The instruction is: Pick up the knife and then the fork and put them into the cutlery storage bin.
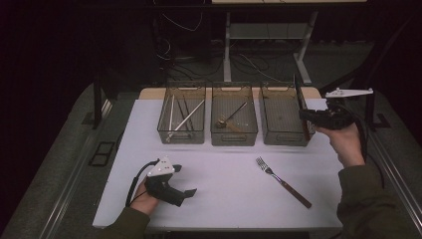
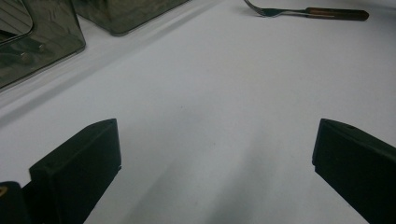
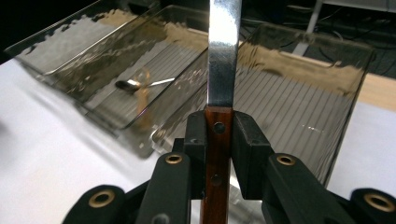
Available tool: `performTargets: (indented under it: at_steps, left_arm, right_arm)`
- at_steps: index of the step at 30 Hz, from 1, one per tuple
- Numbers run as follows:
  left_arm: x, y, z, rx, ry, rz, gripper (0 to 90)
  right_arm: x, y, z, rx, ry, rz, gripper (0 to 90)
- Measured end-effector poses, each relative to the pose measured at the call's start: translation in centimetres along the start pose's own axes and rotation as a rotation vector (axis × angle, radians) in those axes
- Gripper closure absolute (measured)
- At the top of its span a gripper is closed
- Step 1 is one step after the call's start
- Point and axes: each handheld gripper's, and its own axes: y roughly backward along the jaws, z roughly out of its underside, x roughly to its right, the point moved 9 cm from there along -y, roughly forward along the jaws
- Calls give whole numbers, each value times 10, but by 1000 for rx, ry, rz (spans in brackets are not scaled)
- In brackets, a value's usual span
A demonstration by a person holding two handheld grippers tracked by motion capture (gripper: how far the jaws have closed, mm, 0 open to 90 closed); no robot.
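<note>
Right gripper (image 3: pixel 219 135) clamped on the wooden handle of a knife (image 3: pixel 223 56), blade up, over the right bin (image 1: pixel 281 119) of 3 clear bins. Left gripper (image 2: pixel 212 154) rested low on the white table (image 1: pixel 224 189), jaws wide apart, nothing between. Fork (image 1: pixel 282 181) flat on the table, well apart from both, near the table's right front.

A knife (image 3: pixel 223 70) with a flat steel blade and a riveted red-brown wooden handle stands upright, blade up, clamped by its handle between black jaws. It hangs just over the near right edge of the rightmost of three clear bins (image 1: pixel 281 117) at the table's far side.
</note>
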Motion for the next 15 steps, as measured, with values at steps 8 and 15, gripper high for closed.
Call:
performTargets:
  at_steps: [8,15]
  left_arm:
    - [2,-1,1,-6,-1,5,0]
    - [3,-1,0,-4,-4,10,0]
  right_arm:
    - [22,-26,-15,-9,-5,63,773]
    - [42,-51,-2,-67,-27,104,773]
